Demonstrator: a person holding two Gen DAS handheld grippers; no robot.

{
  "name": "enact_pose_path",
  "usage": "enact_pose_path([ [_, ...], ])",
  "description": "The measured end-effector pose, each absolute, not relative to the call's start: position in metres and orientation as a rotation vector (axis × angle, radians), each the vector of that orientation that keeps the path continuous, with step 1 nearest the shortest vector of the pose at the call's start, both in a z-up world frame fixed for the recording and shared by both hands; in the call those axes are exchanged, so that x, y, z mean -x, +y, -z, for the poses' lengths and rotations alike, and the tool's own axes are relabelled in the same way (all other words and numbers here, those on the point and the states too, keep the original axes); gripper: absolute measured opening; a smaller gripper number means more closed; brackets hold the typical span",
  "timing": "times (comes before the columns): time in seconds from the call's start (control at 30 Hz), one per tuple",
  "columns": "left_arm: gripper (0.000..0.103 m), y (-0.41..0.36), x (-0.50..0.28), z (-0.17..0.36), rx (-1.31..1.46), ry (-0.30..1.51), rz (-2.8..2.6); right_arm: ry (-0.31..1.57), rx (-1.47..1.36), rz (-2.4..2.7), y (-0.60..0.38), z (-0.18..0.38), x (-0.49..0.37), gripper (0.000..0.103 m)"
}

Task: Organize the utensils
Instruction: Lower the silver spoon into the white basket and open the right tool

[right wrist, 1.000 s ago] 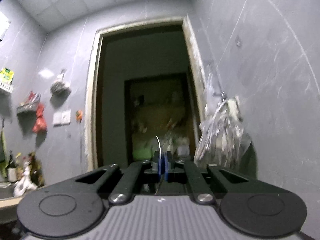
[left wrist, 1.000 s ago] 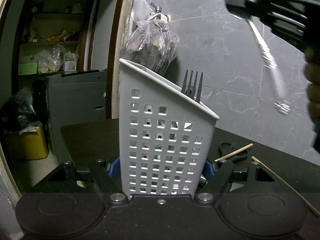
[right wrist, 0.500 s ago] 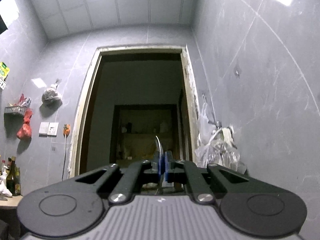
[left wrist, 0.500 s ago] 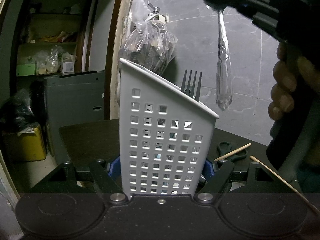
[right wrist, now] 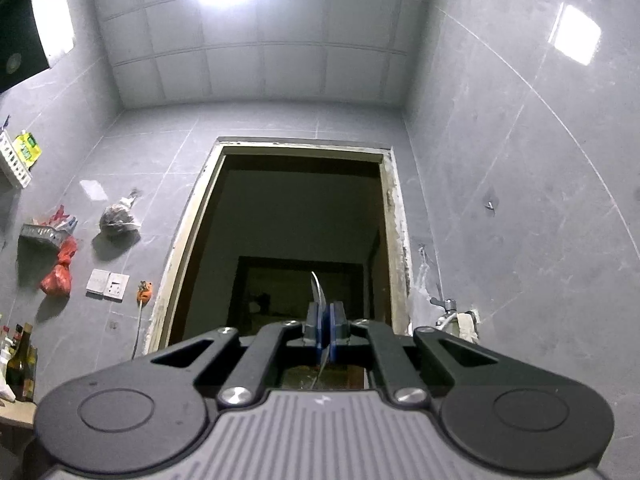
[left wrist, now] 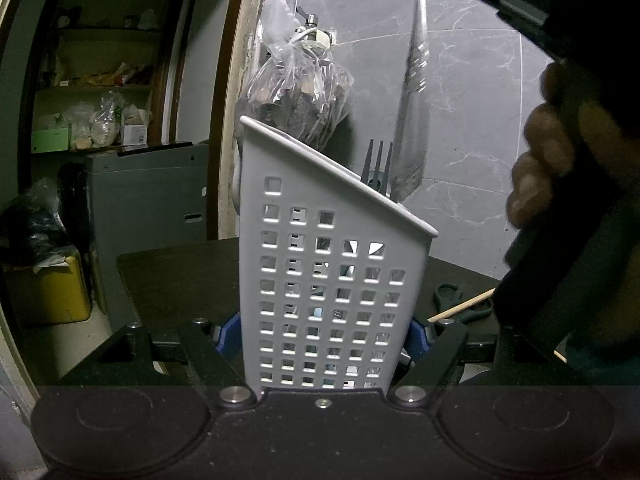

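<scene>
Two grippers: left gripper [left wrist: 324,336] clamps the white caddy [left wrist: 328,280] at its base to steady it on the dark table [left wrist: 176,280]; right gripper [right wrist: 325,330] pinches a spoon [left wrist: 412,100] near its bowl.
Spoon: hangs handle-down, blurred, tip at the caddy's rim, so it likely goes in handle first.
In the way: the fork [left wrist: 378,164] already standing inside, just beside the tip.
Around: scissors [left wrist: 460,300] and a wooden stick [left wrist: 460,310] on the table; a plastic bag [left wrist: 296,92] hangs behind.
</scene>
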State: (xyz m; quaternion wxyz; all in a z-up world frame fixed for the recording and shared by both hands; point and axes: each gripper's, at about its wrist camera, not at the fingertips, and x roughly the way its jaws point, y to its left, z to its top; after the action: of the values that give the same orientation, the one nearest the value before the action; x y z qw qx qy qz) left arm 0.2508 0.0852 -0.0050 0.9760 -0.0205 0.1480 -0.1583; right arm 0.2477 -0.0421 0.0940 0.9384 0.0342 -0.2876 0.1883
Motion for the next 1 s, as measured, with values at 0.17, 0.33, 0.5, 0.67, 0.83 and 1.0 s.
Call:
enact_pose_path([
  [0.17,0.078,0.085,-0.251,0.005,0.042,0.298,0.322,-0.549,-0.055,-0.395,-0.036,-0.09,-0.255,0.005],
  [0.33,0.078,0.085,-0.251,0.005,0.043,0.299,0.321,-0.483,-0.042,-0.402,-0.032,-0.086,-0.262,0.005],
  [0.5,0.078,0.085,-0.251,0.005,0.042,0.298,0.322,-0.4,-0.032,-0.422,-0.033,-0.081,-0.271,0.005],
  [0.67,0.078,0.085,-0.251,0.005,0.042,0.299,0.321,-0.317,-0.031,-0.435,-0.038,-0.078,-0.279,0.005],
  [0.83,0.078,0.085,-0.251,0.005,0.042,0.298,0.322,-0.251,-0.023,-0.442,-0.043,-0.071,-0.285,0.005],
  [1.0,0.078,0.085,-0.251,0.005,0.042,0.299,0.321,-0.218,-0.017,-0.447,-0.046,-0.067,-0.287,0.005],
])
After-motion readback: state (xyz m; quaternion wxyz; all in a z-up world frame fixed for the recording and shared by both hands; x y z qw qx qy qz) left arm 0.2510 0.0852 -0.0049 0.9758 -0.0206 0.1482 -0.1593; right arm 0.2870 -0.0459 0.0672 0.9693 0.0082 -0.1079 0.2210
